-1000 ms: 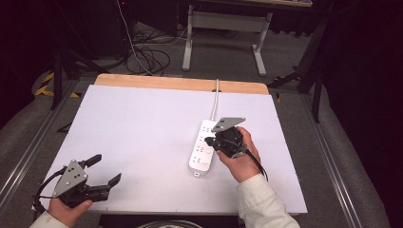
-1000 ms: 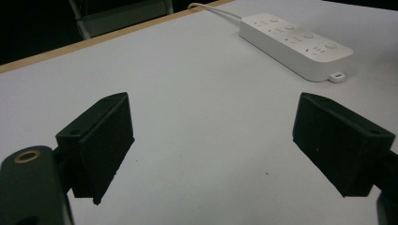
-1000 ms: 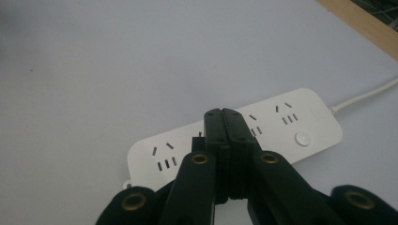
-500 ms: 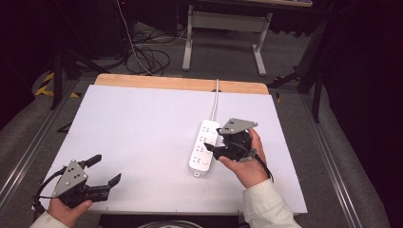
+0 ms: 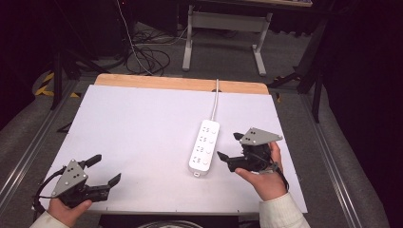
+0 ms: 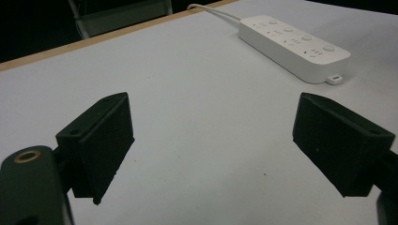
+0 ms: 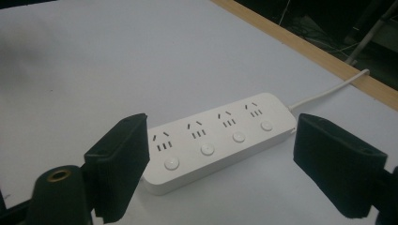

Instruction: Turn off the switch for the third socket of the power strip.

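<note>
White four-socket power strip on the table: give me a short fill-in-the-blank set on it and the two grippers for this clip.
1. The white plastic power strip has ____ round buttons.
2. The right gripper, beside the strip, has its jaws ____.
3. The left gripper, near the white table's front edge, holds ____.
4. The strip's white cord runs toward the table's ____ edge.

Missing words: four; open; nothing; far

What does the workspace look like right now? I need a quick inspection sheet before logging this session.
Surface: white table top, wooden strip along its far edge.
Job's things: white power strip, four sockets with buttons, lying flat right of centre.
Clutter: nothing seen.
Grippers: left gripper open, near corner, holding nothing; right gripper open, just right of the power strip, not touching it.
Cables: power strip cord runs off the far edge; loose wires on the floor.
Surroundings: dark room, metal frame beyond the table.
</note>
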A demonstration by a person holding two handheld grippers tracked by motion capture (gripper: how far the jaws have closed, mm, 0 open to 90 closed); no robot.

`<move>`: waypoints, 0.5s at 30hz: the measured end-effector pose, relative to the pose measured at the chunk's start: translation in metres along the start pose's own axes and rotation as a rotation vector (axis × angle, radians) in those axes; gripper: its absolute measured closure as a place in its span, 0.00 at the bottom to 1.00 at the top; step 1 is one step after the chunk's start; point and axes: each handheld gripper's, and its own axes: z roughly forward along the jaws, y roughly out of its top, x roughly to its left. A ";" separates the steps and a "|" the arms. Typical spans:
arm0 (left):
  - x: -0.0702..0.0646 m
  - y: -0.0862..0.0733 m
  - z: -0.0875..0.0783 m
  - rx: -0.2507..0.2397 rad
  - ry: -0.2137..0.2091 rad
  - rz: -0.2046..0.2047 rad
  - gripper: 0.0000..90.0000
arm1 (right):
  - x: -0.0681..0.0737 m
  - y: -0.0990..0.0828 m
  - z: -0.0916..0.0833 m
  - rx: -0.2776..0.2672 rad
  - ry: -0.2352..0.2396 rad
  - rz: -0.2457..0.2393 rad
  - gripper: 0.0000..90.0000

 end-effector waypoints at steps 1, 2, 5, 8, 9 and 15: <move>0.000 0.000 0.000 -0.002 -0.002 -0.005 0.14 | -0.001 -0.003 -0.002 -0.004 0.004 0.009 0.21; 0.000 0.000 0.000 -0.004 -0.002 -0.006 0.14 | -0.002 -0.006 -0.004 -0.006 0.005 0.015 0.20; 0.000 0.000 0.000 -0.012 -0.007 -0.015 0.14 | -0.003 -0.016 -0.008 -0.016 0.002 0.040 0.18; 0.000 0.000 0.000 -0.010 -0.006 -0.011 0.14 | -0.006 -0.027 -0.012 -0.026 0.003 0.069 0.17; 0.000 0.000 0.000 -0.010 -0.005 -0.013 0.14 | -0.006 -0.031 -0.012 -0.030 0.006 0.077 0.16; 0.000 0.000 0.000 -0.010 -0.003 -0.013 0.14 | -0.010 -0.055 -0.017 -0.052 0.033 0.145 0.15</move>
